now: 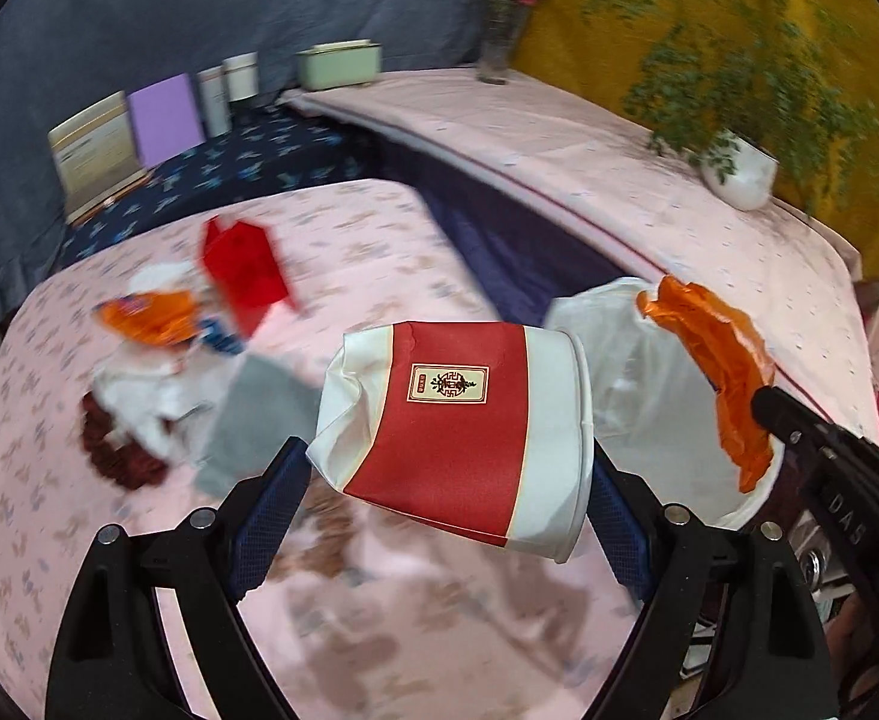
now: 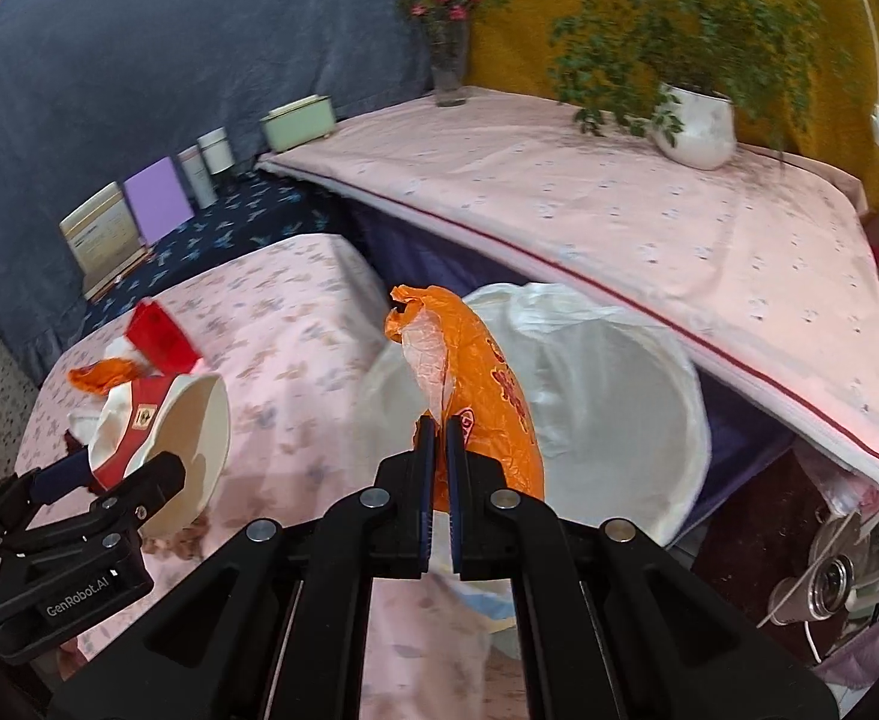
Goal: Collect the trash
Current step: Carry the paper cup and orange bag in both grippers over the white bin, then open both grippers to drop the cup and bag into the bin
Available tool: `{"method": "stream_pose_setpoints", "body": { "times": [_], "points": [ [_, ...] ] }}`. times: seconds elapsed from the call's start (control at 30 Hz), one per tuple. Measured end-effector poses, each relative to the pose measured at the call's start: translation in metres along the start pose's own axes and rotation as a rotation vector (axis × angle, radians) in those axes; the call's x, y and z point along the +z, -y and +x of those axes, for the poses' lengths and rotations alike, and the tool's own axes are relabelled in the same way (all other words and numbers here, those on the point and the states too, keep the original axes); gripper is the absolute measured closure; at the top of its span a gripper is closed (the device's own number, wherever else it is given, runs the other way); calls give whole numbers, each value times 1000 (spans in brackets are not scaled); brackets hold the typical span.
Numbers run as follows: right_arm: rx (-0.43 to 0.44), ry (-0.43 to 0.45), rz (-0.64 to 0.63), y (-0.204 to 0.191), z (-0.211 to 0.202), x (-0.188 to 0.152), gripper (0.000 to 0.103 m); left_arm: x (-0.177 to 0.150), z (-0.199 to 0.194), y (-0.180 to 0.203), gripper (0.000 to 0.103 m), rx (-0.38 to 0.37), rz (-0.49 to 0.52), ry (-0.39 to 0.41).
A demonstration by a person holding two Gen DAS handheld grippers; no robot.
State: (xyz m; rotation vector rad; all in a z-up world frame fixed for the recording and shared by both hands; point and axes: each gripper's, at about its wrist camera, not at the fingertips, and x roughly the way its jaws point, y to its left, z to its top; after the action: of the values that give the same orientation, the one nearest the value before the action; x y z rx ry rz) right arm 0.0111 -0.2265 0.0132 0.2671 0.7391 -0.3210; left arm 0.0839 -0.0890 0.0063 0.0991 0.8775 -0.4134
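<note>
A crushed red and white paper cup [image 1: 451, 420] lies sideways between the fingers of my left gripper [image 1: 448, 459], which is shut on it in a wide grip above the pink table [image 1: 379, 228]. In the right wrist view the cup [image 2: 169, 444] and left gripper [image 2: 121, 468] show at lower left. My right gripper [image 2: 439, 426] is shut on an orange plastic wrapper [image 2: 487, 396], held over the near rim of a bin lined with a white bag [image 2: 607, 408]. The left wrist view shows that wrapper [image 1: 715, 354], the right gripper [image 1: 769, 402] and the bin [image 1: 637, 384] at right.
More litter lies on the table's left: a red carton [image 1: 244, 276], another orange wrapper [image 1: 151, 315], white tissue [image 1: 139, 402], a grey cloth [image 1: 253, 420] and brown crumbs [image 1: 109, 450]. A higher pink-covered surface behind carries a potted plant [image 1: 739, 168], a vase [image 1: 496, 54] and a green box [image 1: 337, 66].
</note>
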Motion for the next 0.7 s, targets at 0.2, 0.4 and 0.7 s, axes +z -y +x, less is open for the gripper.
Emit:
{"method": "stream_pose_setpoints", "body": {
  "times": [0.2, 0.4, 0.7],
  "points": [
    [-56, -6, 55, 37, 5, 1, 99, 13, 23, 54, 20, -94, 99, -17],
    [-93, -15, 84, 56, 11, 0, 99, 14, 43, 85, 20, -150, 153, -41],
    [-105, -29, 109, 71, 21, 2, 98, 15, 61, 88, 20, -174, 138, -80]
  ]
}}
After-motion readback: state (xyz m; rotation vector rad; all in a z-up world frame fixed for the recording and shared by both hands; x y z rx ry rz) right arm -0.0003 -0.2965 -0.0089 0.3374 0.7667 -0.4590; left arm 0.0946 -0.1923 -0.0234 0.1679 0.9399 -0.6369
